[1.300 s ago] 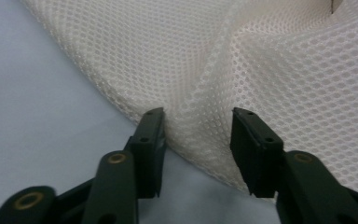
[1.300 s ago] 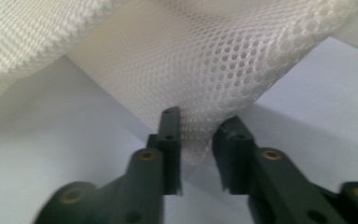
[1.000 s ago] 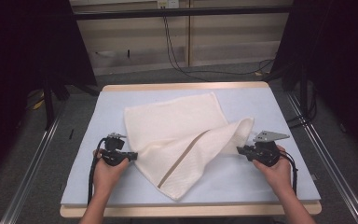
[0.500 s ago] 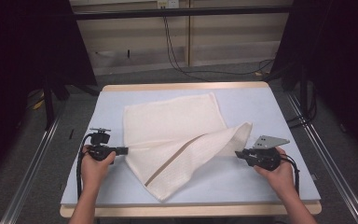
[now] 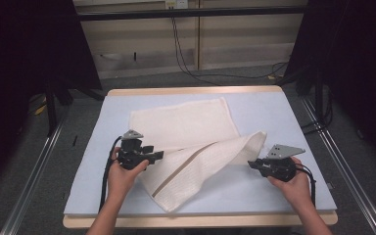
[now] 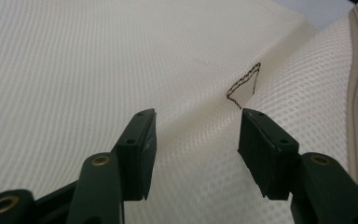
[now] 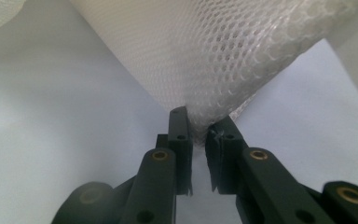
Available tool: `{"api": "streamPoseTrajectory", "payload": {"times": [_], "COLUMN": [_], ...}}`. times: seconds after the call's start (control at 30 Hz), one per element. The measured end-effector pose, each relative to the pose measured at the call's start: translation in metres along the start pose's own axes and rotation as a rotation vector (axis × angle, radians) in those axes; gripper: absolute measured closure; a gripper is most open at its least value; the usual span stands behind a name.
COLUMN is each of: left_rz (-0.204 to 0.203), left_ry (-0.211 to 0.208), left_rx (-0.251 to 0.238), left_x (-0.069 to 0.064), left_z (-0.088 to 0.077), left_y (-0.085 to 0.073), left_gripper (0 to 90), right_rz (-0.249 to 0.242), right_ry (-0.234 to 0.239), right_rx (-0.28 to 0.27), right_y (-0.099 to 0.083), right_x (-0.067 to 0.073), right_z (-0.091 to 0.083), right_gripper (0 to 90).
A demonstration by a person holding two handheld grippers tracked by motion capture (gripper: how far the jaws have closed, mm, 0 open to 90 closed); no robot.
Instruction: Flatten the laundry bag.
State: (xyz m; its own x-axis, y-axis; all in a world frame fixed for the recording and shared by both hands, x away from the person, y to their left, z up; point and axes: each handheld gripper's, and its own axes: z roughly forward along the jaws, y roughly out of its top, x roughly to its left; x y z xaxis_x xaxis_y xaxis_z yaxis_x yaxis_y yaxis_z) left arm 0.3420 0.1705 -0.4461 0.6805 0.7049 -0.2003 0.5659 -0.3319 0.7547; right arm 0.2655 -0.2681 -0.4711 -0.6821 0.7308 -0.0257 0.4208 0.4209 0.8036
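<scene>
While the right gripper (image 5: 251, 165) pinches a corner of the cream mesh cloth (image 5: 186, 129) between nearly closed jaws, the left gripper (image 5: 159, 155) hovers at the cloth's left side, its jaws having just been opening, now about half apart with fabric beneath them but nothing pinched. The cloth lies near the middle of the pale blue table (image 5: 293, 122), with 1 flap folded diagonally across it toward the near edge. In the left gripper view, a small brown stitched triangle (image 6: 245, 85) sits just beyond the jaws. The right grip seems meant to keep the folded flap taut and in place while the left repositions for a fresh hold.
</scene>
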Motion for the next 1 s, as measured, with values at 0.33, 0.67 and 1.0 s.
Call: {"api": "streamPoseTrajectory", "payload": {"times": [0.33, 0.67, 1.0], "left_rz": [0.003, 0.022, -0.082], "left_ry": [-0.127, 0.008, 0.103], "left_rx": [0.195, 0.180, 0.133], "left_x": [-0.009, -0.006, 0.018], "left_z": [0.010, 0.000, -0.016], "left_y": [-0.013, -0.012, -0.023], "left_gripper": [73.1, 50.3, 29.7], "right_rz": [0.067, 0.182, 0.164], "right_ry": [-0.032, -0.111, -0.058], "right_rx": [0.024, -0.001, -0.003], "right_y": [-0.007, -0.015, -0.002], "right_x": [-0.011, -0.031, -0.021], "right_z": [-0.011, -0.024, -0.004], "right_gripper": [66.4, 60.8, 49.5]}}
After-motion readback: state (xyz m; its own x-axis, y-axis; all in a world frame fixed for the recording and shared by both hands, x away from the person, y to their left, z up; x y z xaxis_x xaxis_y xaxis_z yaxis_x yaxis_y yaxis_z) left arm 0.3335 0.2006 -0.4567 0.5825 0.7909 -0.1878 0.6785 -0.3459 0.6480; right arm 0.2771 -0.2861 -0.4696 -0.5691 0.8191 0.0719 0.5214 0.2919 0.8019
